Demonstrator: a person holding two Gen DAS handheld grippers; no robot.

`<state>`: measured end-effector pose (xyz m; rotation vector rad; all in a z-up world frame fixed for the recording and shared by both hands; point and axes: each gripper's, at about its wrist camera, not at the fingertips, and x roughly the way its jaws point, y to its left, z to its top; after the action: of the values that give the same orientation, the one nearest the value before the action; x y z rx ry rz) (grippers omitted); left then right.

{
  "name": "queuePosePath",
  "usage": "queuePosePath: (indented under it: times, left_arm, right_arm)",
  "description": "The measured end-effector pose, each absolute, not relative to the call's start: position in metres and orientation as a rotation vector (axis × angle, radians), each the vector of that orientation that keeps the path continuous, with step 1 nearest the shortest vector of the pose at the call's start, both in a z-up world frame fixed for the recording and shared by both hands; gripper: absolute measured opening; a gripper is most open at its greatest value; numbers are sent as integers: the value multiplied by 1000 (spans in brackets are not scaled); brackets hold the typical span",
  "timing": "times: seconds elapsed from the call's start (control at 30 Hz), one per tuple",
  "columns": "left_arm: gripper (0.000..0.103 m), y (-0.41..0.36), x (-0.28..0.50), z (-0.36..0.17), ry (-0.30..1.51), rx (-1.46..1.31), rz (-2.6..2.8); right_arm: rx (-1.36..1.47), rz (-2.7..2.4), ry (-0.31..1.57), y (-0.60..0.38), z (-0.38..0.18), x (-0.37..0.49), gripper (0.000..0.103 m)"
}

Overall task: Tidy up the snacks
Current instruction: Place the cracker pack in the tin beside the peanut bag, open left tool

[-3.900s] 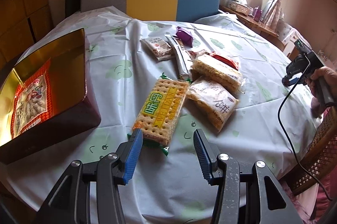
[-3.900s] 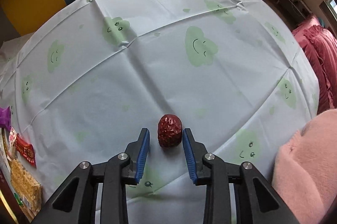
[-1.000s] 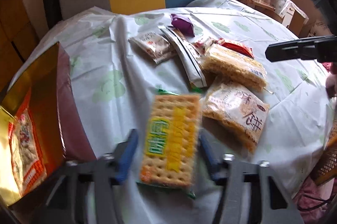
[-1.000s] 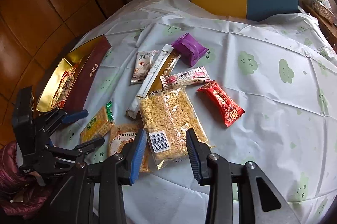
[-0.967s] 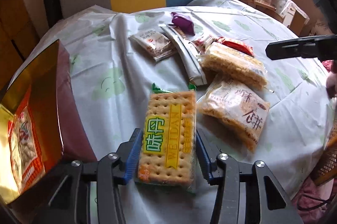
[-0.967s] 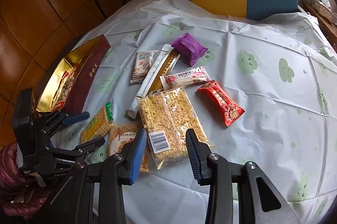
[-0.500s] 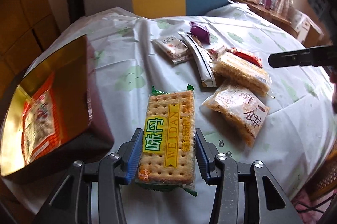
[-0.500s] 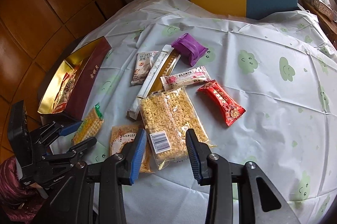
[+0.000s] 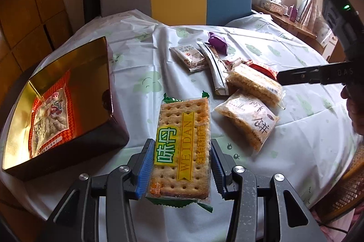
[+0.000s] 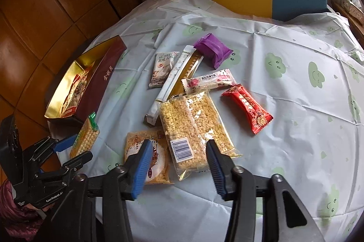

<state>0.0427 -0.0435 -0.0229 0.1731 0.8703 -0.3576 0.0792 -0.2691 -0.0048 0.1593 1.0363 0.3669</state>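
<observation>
My left gripper is shut on the long sides of a cracker pack with a yellow-green label, held off the tablecloth to the right of the gold-lined box. From the right wrist view the same cracker pack hangs just in front of the box's maroon wall, in the left gripper. My right gripper hovers over the near end of a clear rice-crisp pack. Its jaws are opening and the pads touch nothing.
A round-biscuit pack, a long sachet, a small nut packet, a purple packet, a pink-white bar and a red candy lie on the cloud-print tablecloth. An orange snack bag lies in the box. A chair stands behind.
The left gripper closed on the cracker pack and lifted it off the cloth, nearer the box. The right gripper stayed over the rice-crisp pack and its jaws spread wider.
</observation>
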Motion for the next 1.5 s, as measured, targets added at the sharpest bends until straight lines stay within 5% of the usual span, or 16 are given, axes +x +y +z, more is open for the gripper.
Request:
queuePosePath:
  times: [0.13, 0.43, 1.03, 1.5]
  left_arm:
    - [48, -42, 47, -21, 870, 157, -369]
    - [48, -39, 53, -8, 858, 108, -387]
    - [48, 39, 91, 41, 795, -155, -237]
    - [53, 97, 194, 15, 878, -235, -54]
  right_arm:
    - [93, 372, 1075, -261, -8, 93, 54]
    - [-19, 383, 1145, -254, -38, 127, 76]
    - [-30, 354, 1146, -248, -50, 134, 78]
    - [-20, 344, 1144, -249, -51, 134, 78]
